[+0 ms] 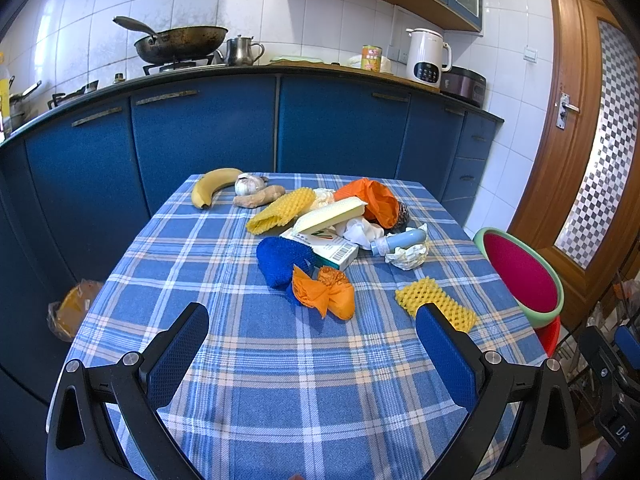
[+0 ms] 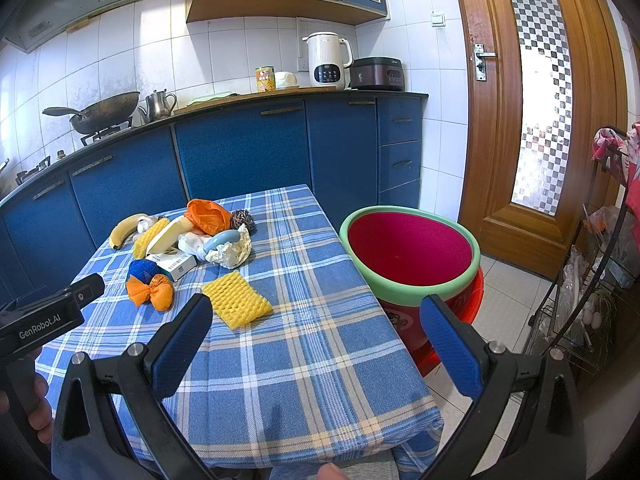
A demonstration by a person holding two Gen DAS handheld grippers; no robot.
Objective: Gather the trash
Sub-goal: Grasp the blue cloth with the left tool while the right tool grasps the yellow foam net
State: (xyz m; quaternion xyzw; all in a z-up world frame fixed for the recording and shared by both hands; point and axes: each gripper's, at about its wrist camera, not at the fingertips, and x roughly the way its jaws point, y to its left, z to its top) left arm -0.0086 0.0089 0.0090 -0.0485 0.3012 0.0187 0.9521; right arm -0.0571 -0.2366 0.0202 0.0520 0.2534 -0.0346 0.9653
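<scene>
Your left gripper [image 1: 312, 344] hangs over the near part of the table [image 1: 280, 400], fingers spread wide, nothing between them. Your right gripper [image 2: 316, 332] is just as wide and empty, held over the table's near right corner, with its right finger out past the table edge in front of the basin.

The trash sits in a loose heap toward the far middle of the blue plaid cloth. Nearest you in the heap: an orange foam net [image 1: 326, 294] twisted like a bow, touching a blue foam net [image 1: 280, 258] just behind it. Behind those, a small white carton [image 1: 332, 246] with a barcode, a pale sponge [image 1: 330, 214] leaning on it, a long yellow foam net [image 1: 280, 210] to the left, an orange bag [image 1: 372, 200] at the far right, white crumpled tissue [image 1: 362, 232] and a light blue tube [image 1: 400, 240] resting on crumpled paper [image 1: 408, 256].

One flat yellow foam net [image 2: 236, 300] lies apart from the heap, on the near right, close to your right gripper's left finger.

At the far left corner: a banana [image 1: 212, 186], a garlic bulb [image 1: 248, 184] and a ginger root [image 1: 260, 196], close together.

Off the table's right edge stands a green-rimmed basin [image 2: 472, 248] with a red inside, empty, set on a red tub [image 2: 468, 304].

A hand [image 2: 36, 412] on the left gripper's handle shows at the lower left of the right wrist view.
</scene>
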